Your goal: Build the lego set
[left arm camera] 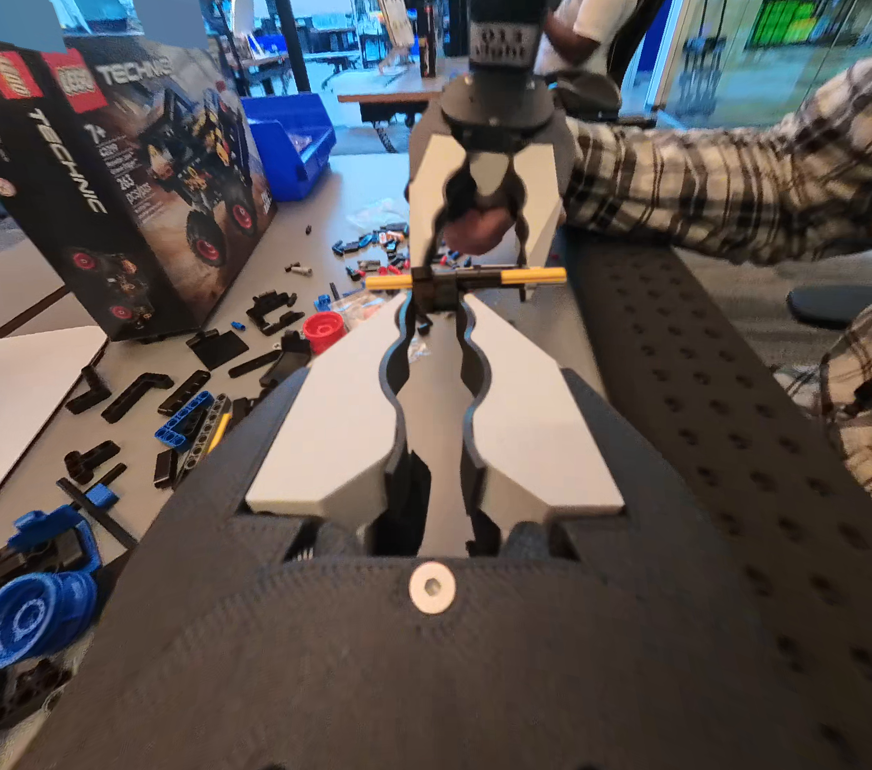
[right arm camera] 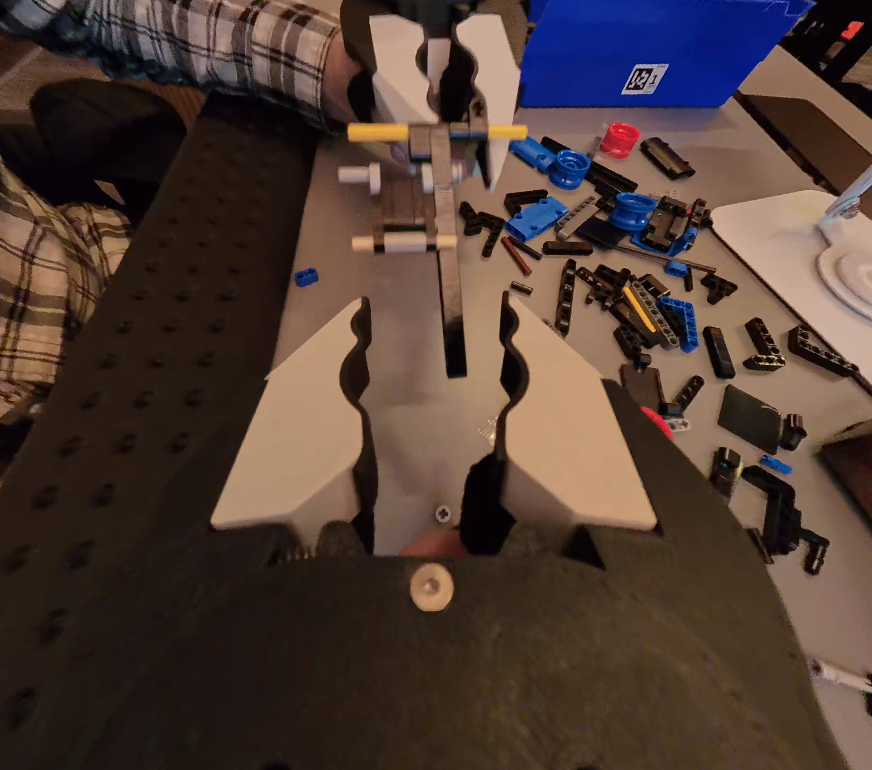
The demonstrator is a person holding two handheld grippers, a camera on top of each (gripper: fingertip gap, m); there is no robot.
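Nearest, the right gripper [right arm camera: 434,337] has its fingers spread, empty, around a long black beam's free end. Farther off, the left gripper [left arm camera: 436,299] clamps the partial lego assembly [right arm camera: 431,181] by its yellow axle [right arm camera: 377,132], above the table [right arm camera: 542,124]. Mid-build; next likely calls for closing on the beam.

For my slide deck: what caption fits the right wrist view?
Left gripper holds a partly built Lego assembly by its yellow axle; open right gripper faces it.
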